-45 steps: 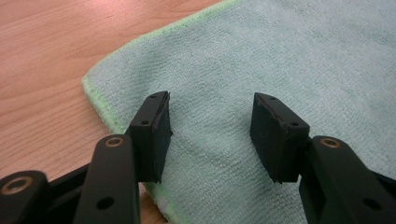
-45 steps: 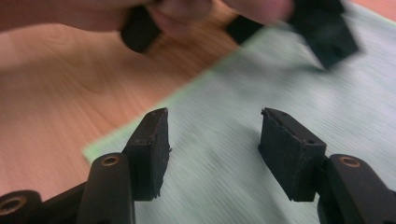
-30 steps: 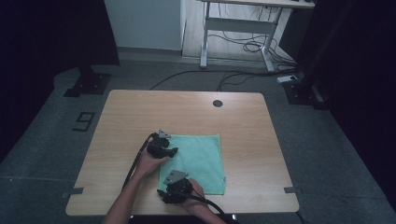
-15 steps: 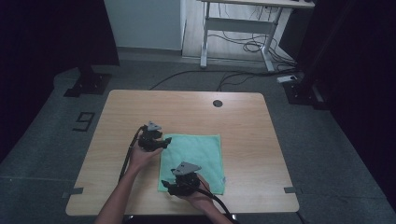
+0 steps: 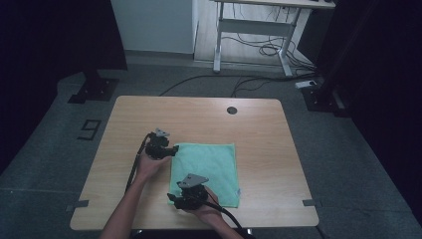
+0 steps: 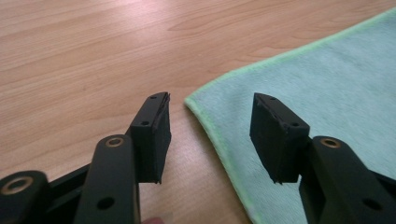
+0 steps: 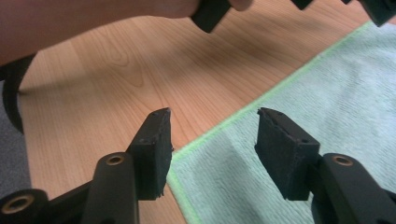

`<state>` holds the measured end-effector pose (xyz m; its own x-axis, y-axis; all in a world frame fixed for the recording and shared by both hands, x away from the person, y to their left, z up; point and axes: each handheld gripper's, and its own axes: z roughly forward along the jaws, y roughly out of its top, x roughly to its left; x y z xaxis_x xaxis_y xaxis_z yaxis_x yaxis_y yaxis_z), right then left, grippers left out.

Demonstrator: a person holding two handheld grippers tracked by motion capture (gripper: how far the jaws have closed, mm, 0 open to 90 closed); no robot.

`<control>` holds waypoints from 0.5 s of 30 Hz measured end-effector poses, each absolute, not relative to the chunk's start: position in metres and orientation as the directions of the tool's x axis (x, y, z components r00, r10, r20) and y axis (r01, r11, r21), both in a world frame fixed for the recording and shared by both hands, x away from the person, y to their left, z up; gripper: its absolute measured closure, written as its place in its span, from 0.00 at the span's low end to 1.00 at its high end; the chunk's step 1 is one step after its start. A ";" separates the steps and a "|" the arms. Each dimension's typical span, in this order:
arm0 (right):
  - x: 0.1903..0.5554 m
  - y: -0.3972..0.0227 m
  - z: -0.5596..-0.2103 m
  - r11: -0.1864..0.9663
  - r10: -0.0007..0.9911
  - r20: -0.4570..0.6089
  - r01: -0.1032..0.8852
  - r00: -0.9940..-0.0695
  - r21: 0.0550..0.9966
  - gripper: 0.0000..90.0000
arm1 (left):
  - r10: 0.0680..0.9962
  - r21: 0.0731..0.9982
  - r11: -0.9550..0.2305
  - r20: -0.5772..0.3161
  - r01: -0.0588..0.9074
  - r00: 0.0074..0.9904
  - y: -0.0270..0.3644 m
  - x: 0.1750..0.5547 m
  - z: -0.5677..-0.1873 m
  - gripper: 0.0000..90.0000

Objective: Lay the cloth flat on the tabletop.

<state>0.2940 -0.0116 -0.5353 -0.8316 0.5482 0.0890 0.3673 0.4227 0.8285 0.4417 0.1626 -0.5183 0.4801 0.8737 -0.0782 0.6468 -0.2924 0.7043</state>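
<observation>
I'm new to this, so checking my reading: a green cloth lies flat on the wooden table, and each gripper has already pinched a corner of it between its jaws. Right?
Not quite. The green cloth does lie flat on the wooden table, but neither gripper has pinched it. The left gripper and right gripper each stand open at a corner, nothing pressed between the jaws. Each gripper's own view shows this.

Left gripper (image 5: 174, 149): held low over the table, jaws pointing toward the right of the high view, standing apart with nothing between them; they have just been closing a little.
Left forearm (image 5: 124, 209): bare, coming in from the bottom edge, slanting up toward the hand.
Right gripper (image 5: 170, 197): low at the near side, jaws pointing left, parted and gripping nothing, just been closing.
Right hand (image 5: 206, 211): wrapped around the gripper body from behind.
</observation>
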 end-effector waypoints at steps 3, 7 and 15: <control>0.293 -0.009 -0.535 0.427 0.538 0.087 0.360 -0.838 0.829 0.52 | 0.876 0.706 -0.290 -0.077 0.646 0.477 0.162 0.446 -0.519 0.56; 0.291 -0.006 -0.537 0.435 0.527 0.090 0.360 -0.845 0.826 0.53 | 0.876 0.698 -0.294 -0.077 0.654 0.476 0.161 0.451 -0.520 0.57; 0.288 -0.003 -0.540 0.448 0.512 0.087 0.352 -0.854 0.822 0.53 | 0.875 0.695 -0.294 -0.080 0.656 0.477 0.158 0.457 -0.522 0.60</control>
<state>0.2885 -0.0033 -0.5399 -0.8544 0.5124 0.0867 0.3521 0.4481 0.8217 0.4567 0.1578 -0.5221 0.4769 0.8753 -0.0804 0.6560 -0.2936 0.6953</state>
